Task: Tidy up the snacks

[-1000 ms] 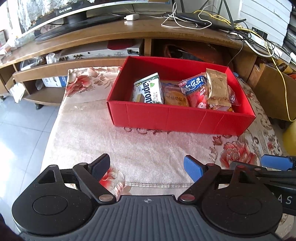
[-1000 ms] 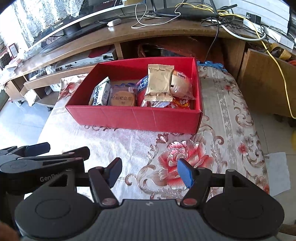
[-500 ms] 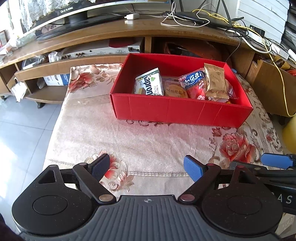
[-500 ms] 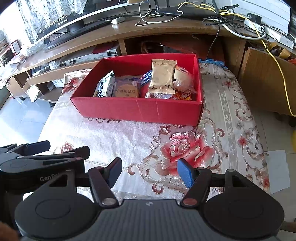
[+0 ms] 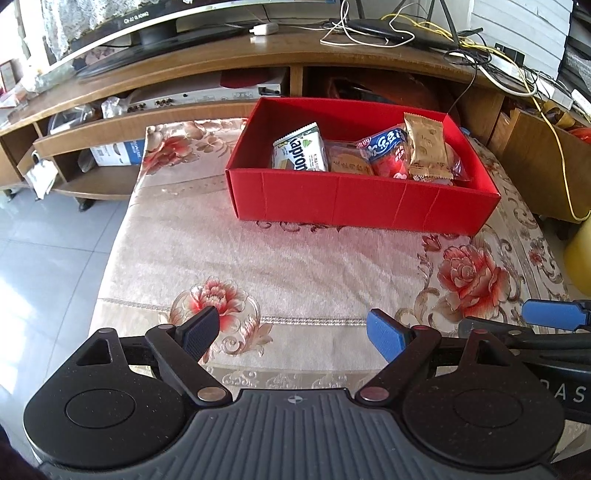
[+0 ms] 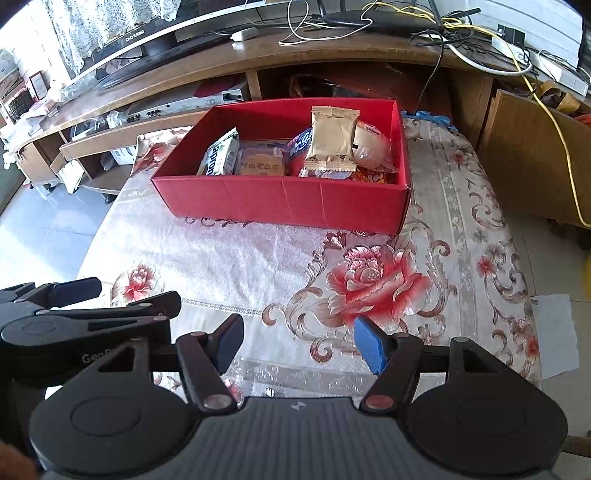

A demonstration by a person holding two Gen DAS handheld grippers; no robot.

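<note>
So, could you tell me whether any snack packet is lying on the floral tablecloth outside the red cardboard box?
No, the floral tablecloth shows no packets; all visible snacks sit inside the red cardboard box.

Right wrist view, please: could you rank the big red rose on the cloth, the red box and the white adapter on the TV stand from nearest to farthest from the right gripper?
1. Big red rose: on the cloth, just beyond the right gripper.
2. Red box: mid-table, holding snacks.
3. White adapter: far back, on the TV stand.
</note>
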